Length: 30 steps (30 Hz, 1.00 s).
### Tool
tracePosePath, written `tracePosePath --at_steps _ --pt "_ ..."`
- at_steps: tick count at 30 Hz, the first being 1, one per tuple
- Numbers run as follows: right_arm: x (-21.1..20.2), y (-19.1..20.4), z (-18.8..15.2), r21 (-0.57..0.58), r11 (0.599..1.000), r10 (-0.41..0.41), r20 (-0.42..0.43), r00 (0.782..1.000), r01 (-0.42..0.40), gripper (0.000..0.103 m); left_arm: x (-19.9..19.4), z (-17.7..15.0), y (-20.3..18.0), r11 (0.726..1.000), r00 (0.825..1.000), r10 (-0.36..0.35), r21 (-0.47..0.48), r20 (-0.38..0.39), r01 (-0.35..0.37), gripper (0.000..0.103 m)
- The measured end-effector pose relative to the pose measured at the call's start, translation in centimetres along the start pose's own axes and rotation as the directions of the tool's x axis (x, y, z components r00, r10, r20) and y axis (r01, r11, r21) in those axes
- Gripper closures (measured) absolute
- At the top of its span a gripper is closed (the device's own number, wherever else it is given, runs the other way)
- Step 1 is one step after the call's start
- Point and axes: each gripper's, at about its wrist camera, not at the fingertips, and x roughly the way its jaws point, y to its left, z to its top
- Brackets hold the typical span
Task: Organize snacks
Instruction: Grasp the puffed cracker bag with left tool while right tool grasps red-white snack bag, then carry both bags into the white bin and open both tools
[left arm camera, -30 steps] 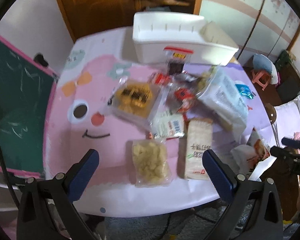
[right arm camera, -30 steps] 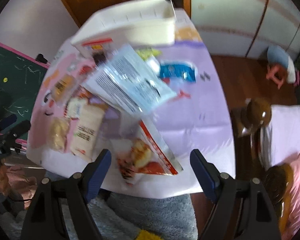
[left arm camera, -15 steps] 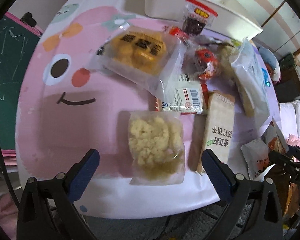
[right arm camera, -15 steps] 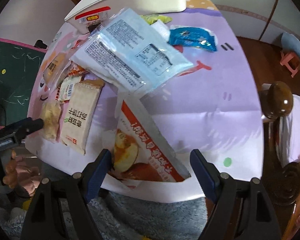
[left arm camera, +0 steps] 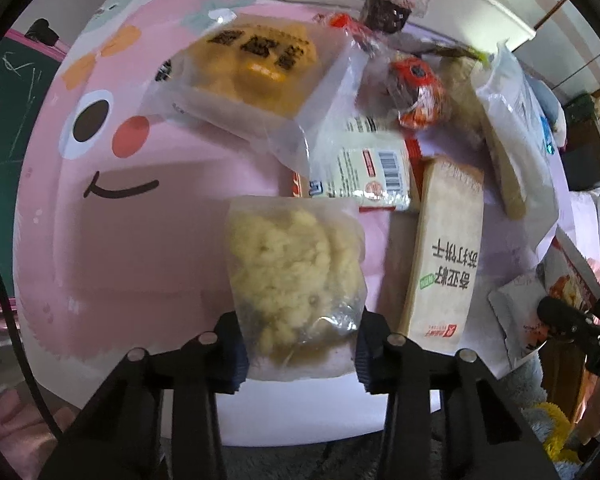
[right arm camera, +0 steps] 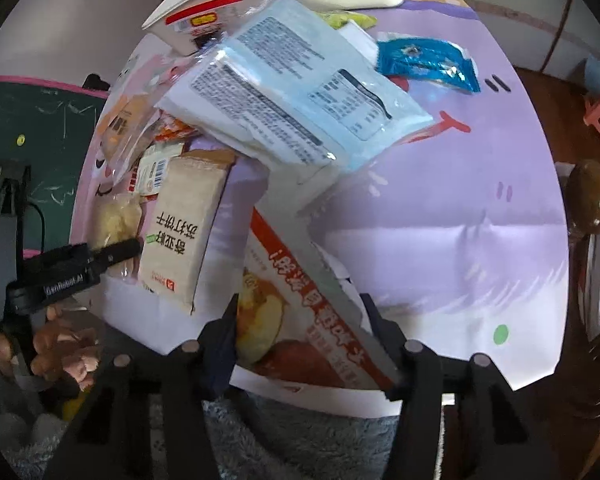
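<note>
Snacks sprawled over the near half of the table (left arm camera: 140,216), white bin (left arm camera: 480,12) sitting at the far edge, inside not visible from either view.

Left gripper (left arm camera: 300,344) at the near edge, pads touching both sides of the clear bag of puffs (left arm camera: 296,272) at its near end. Looks like a pinch, though hardly squashing the bag. Long axis of that bag running straight from near edge toward far edge, in line with the fingers, so gripped across the short side. Bin dead ahead past the pile, so probably a lift and carry over the other packs.

Right gripper (right arm camera: 302,340) near the near-right corner, jaws closed in on the red pack (right arm camera: 300,320) the same way, pads on both sides. Long axis of that one slanting away to the left, not square to the fingers. Could twist in the grip, just a guess.

Left arm nearer the puffs, right arm nearer the red pack, cracker pack (left arm camera: 444,256) lying between the two.

Count, one of each:
- puffs bag
- red pack
- cracker pack
- yellow cake pack (left arm camera: 256,64)
- barcode pack (left arm camera: 364,172)
- red-orange wrapper (left arm camera: 418,92)
- dark pack with red top (left arm camera: 392,4)
- big pale blue bag (right arm camera: 300,92)
- small blue wrapper (right arm camera: 428,60)
- yellow-green thing (right arm camera: 344,20), mostly buried

So ten at least, maybe more hidden underneath. One bin, two grippers.
</note>
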Motion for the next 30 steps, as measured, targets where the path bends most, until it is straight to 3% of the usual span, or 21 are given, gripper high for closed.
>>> tracePosePath --at_steps 7,11,15,17,23,30 --pt "-2.8 2.3 0.0 -0.094 0.996 0.008 0.072 0.997 -0.001 0.052 -5.1 -0.6 -0.5 0.999 0.988 0.027 0.033 0.151 -0.032 0.065" --pt "-5.9 4.5 0.0 -0.182 0.983 0.012 0.16 0.987 0.017 0.052 -9.1 -0.6 -1.3 0.999 0.962 0.0 0.046 0.274 -0.013 0.065" --pt "-8.5 6.2 0.2 -0.245 0.969 0.034 0.228 0.973 0.023 0.052 -12.3 -0.2 -2.4 0.994 0.914 0.051 0.066 0.403 -0.084 0.064" --pt "-9.8 6.9 0.5 -0.265 0.964 0.041 0.261 0.964 0.031 0.052 -13.5 0.3 -3.0 0.991 0.898 0.065 0.076 0.435 -0.108 0.064" --pt "-13.5 8.4 2.7 -0.293 0.952 0.029 0.38 0.924 0.091 0.052 -16.6 2.8 -3.6 0.997 0.892 -0.034 0.075 0.45 0.0 0.064" --pt "-17.6 8.1 10.2 -0.231 0.962 -0.008 0.509 0.861 0.146 0.052 -20.1 9.2 -5.5 0.994 0.837 -0.011 0.1 0.546 -0.052 0.064"
